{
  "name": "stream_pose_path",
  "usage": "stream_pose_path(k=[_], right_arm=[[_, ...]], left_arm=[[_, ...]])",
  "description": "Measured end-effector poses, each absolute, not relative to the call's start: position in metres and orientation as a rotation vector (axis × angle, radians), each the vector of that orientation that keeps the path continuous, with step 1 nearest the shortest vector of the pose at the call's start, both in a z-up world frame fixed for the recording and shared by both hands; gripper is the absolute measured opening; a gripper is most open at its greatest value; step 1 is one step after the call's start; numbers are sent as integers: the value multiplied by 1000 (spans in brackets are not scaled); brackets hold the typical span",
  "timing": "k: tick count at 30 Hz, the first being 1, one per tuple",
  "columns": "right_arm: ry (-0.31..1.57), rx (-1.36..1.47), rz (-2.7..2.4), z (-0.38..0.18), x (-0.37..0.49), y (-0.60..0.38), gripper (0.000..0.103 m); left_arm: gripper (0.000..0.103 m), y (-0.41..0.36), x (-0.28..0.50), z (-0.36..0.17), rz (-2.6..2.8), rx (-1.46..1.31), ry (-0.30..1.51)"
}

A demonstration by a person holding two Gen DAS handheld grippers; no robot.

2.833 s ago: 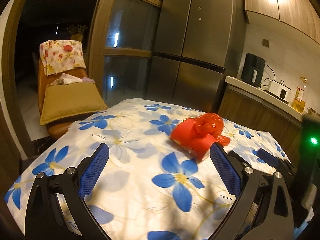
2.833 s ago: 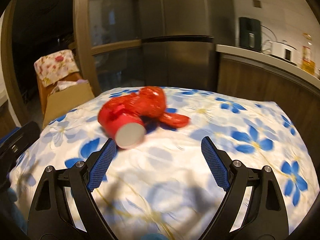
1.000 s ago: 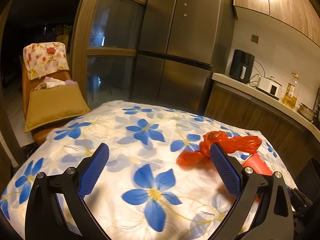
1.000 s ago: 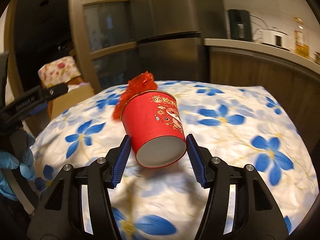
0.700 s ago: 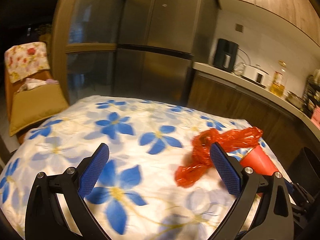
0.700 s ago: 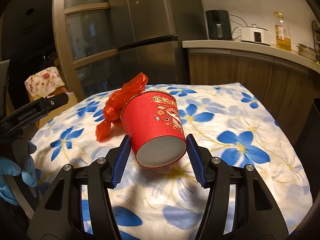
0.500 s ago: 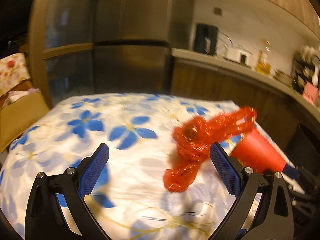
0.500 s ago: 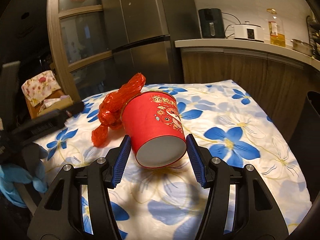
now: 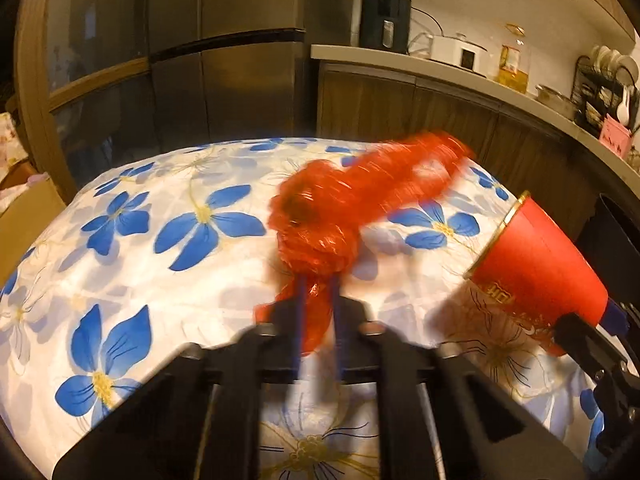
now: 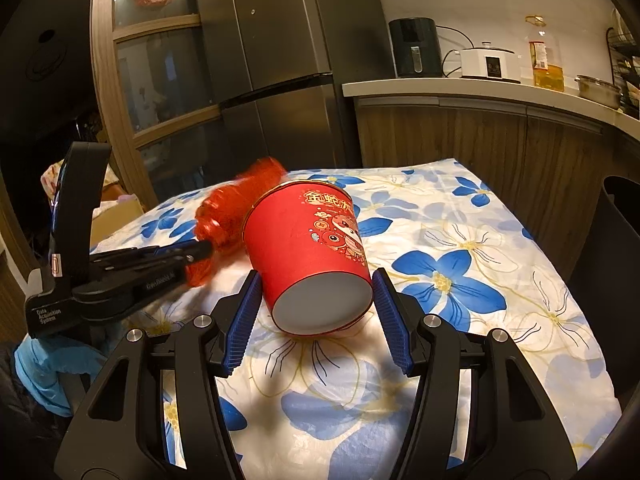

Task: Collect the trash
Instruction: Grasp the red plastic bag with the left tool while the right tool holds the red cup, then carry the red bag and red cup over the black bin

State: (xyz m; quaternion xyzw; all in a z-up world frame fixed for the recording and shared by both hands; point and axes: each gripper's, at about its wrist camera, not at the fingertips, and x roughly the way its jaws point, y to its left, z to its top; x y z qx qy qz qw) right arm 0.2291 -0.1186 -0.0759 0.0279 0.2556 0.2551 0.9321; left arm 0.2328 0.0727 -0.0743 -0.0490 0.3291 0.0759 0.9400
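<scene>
Right gripper [image 10: 316, 312]: a red paper cup [image 10: 310, 256] is clamped between the pads at mid-width, base toward the camera, mouth tilted away and up. Held clear of the cloth, so it is judged ready to be carried off, probably to the dark bin [image 10: 608, 248] just beside the table's right edge. That destination is a guess.

Left gripper [image 9: 318, 316]: jaws have just been closing, now pinched nearly shut on the lower tail of a crumpled red plastic bag [image 9: 320, 216]. The grip is taken on a thin fold only; the rest of the bag hangs forward and up, blurred. A tail grip is judged adequate for something this light, but slip-out is possible if it is swung. In the right wrist view the same gripper [image 10: 200, 250] is seen side-on, reaching in from the left, with a blue-gloved hand [image 10: 52, 368] below it. Bag and cup lie close together; whether they touch cannot be told.

Surface: a white tablecloth with blue flowers [image 10: 460, 280] is draped over the table, wrinkled, soft-looking. No other trash is seen on it.

Room, further back: wooden cabinets under a pale counter [image 10: 480, 88], on which a black appliance [image 10: 414, 48], a white cooker [image 10: 488, 62] and an oil bottle [image 10: 546, 60] are stood. A steel fridge [image 10: 280, 60] is set behind the table, a glazed wooden door to its left. Warm, dim lighting.
</scene>
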Motion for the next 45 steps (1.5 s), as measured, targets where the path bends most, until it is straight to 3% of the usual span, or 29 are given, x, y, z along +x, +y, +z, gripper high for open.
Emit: stream_pose_path(k=[18, 45], right_arm=[[425, 110, 392, -39, 204, -178, 56], [322, 230, -154, -8, 203, -399, 56]], left_arm=[[1, 33, 184, -9, 116, -144, 481], [1, -217, 235, 15, -377, 5, 426]])
